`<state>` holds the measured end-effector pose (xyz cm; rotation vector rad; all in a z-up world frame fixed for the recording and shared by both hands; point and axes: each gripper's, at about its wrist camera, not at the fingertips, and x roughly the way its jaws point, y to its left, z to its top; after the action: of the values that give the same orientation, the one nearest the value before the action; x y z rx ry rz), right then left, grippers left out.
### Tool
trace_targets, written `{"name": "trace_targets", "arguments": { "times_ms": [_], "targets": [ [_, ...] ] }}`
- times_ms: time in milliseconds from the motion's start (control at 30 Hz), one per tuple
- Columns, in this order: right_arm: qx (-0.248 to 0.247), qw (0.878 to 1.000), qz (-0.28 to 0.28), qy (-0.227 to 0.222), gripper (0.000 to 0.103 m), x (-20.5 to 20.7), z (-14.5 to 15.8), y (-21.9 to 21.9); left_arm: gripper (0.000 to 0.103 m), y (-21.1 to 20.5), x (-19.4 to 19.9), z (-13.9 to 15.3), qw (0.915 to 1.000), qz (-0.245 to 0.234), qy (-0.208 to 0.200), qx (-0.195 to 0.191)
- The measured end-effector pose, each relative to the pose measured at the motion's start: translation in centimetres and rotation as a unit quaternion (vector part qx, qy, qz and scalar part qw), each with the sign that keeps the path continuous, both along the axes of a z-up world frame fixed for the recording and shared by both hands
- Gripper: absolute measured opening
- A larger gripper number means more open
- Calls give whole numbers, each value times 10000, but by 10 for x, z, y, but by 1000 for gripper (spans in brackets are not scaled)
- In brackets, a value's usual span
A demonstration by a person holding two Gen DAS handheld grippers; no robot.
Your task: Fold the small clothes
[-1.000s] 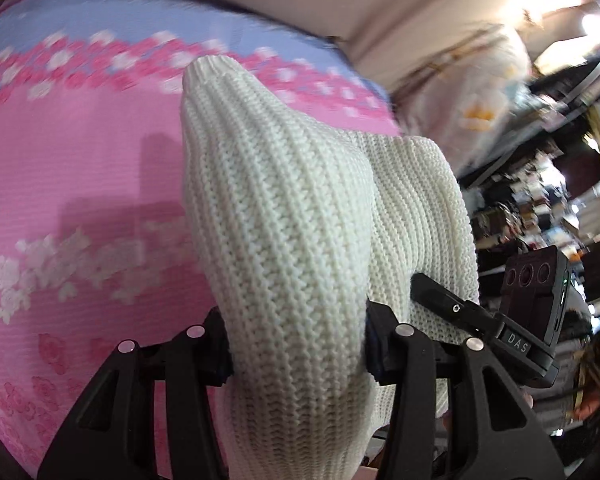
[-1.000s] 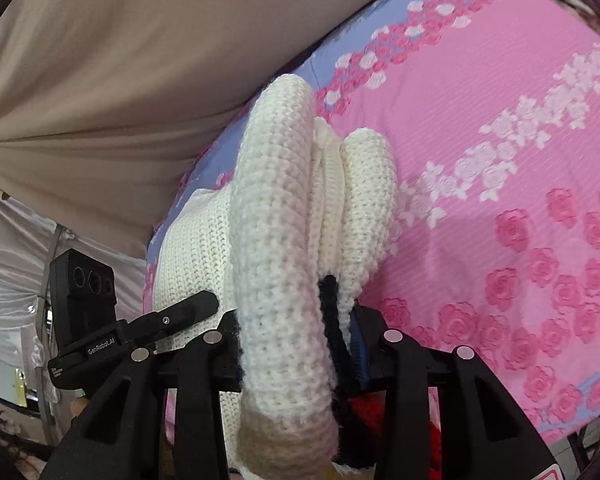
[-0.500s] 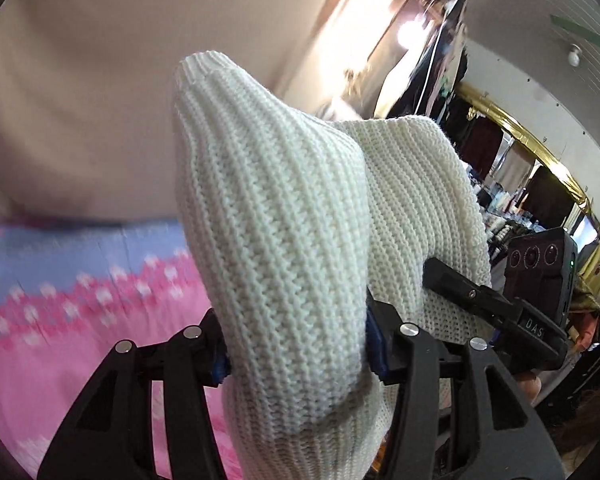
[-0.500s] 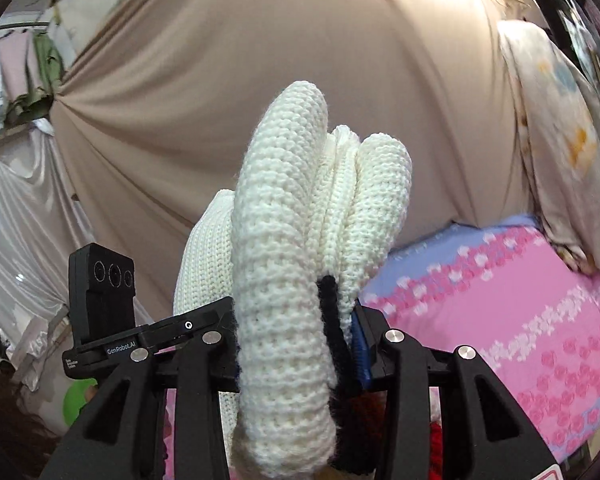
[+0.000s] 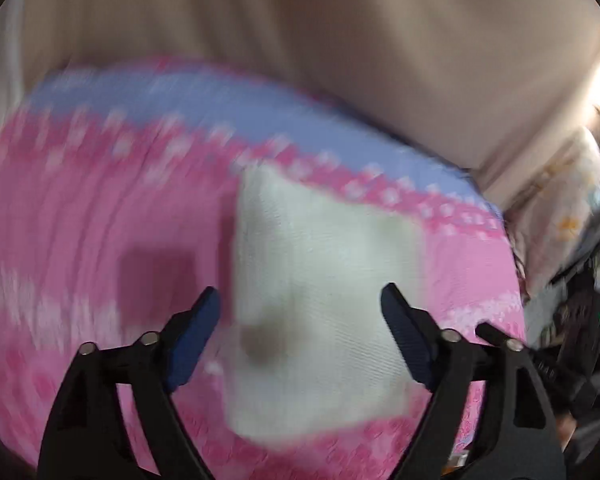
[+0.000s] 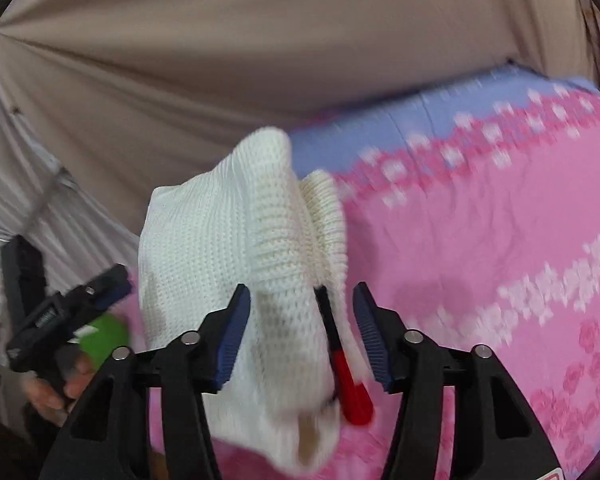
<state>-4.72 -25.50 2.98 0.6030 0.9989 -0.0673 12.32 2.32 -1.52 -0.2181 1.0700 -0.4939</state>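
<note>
A white knit garment lies folded as a blurred rectangle on the pink flowered bedspread. My left gripper is open and empty just above its near edge. In the right wrist view the same white knit is bunched between the wide-open jaws of my right gripper, with a black and red part of the garment showing at its right side. The knit seems to be falling free, touching neither pad firmly. The left gripper also shows in the right wrist view.
A beige curtain hangs behind the bed. The bedspread has a blue band along its far edge. A flowered cloth hangs at the right, with cluttered shelves beyond. A green object sits low left.
Both grippers held the knit shut and lifted it high. Now both have opened, tilted down toward the bed, and the knit has dropped onto the bedspread.
</note>
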Motion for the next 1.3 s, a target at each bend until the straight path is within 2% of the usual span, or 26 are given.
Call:
{"name": "trace_targets", "arguments": {
  "times_ms": [33, 67, 167, 300, 367, 400, 433, 467, 500, 533, 600, 633, 667, 733, 767, 833, 867, 933, 1000, 1033, 1100, 1167, 1267, 1300],
  "targets": [
    [271, 9996, 84, 50, 38, -8, -13, 5, 77, 11, -3, -9, 9999, 144, 81, -27],
    [361, 9992, 157, 54, 38, -11, -15, 16, 78, 18, -9, -14, 9996, 256, 73, -27],
    [23, 9984, 534, 162, 42, -12, -14, 41, 82, 23, -30, -19, 9992, 311, -111, 227],
    [-89, 9973, 674, 282, 58, 15, -22, 51, 82, -7, -45, -26, 9979, 62, -81, 645],
    [-436, 9957, 670, 478, 58, 29, -36, 54, 82, -16, -53, -33, 9956, 19, -69, 933],
    [-537, 9941, 737, 592, 53, 36, -43, 59, 82, -18, -55, -40, 9939, 14, -32, 1102],
    [-498, 9928, 820, 713, 42, 41, -52, 62, 82, -17, -54, -44, 9929, 6, 32, 1192],
    [-406, 9924, 859, 780, 9, 44, -56, 61, 82, -18, -54, -48, 9916, 1, 78, 1295],
    [-339, 9938, 786, 704, 11, 45, -51, 61, 82, -19, -55, -51, 9894, 25, 55, 1448],
    [-343, 9960, 707, 429, 10, 43, -38, 60, 82, -18, -54, -53, 9874, 46, 7, 1580],
    [-570, 9959, 701, 97, 10, 41, -17, 60, 82, -17, -53, -56, 9837, 78, -23, 1797],
    [-676, 9952, 706, 82, 10, 41, -17, 58, 82, -17, -51, -60, 9832, 79, 52, 1823],
    [-689, 9946, 727, 284, 10, 43, -30, 54, 83, -16, -49, -64, 9835, 93, 124, 1802],
    [-551, 9903, 832, 967, 11, 48, -77, 47, 84, -18, -47, -72, 9820, 105, 228, 1870],
    [-413, 9925, 772, 856, 9, 44, -82, 44, 84, -18, -47, -75, 9810, 99, 257, 1922],
    [-246, 9952, 602, 736, 11, 38, -70, 42, 84, -19, -49, -71, 9796, 120, 186, 1998],
    [-241, 9962, 515, 661, 16, 33, -59, 42, 83, -20, -51, -66, 9791, 108, 92, 2029],
    [-351, 9976, 381, 460, 20, 24, -38, 44, 82, -22, -55, -57, 9769, 101, -109, 2131],
    [-684, 9970, 305, 170, 20, 17, -16, 49, 82, -24, -58, -49, 9751, 111, -229, 2203],
    [-868, 9956, 363, 22, 18, 17, -5, 54, 82, -24, -58, -45, 9752, 114, -268, 2193],
    [-980, 9933, 614, -79, 5, 26, -1, 63, 82, -25, -58, -42, 9757, 135, -272, 2169],
    [-1096, 9904, 838, 32, 1, 42, -14, 71, 82, -28, -57, -43, 9752, 117, -238, 2196],
    [-1241, 9862, 885, 651, 0, 64, -62, 62, 82, -32, -55, -47, 9730, 77, -244, 2294],
    [-1151, 9881, 812, 620, 0, 68, -74, 57, 82, -34, -55, -49, 9721, 58, -249, 2330]
  ]
}}
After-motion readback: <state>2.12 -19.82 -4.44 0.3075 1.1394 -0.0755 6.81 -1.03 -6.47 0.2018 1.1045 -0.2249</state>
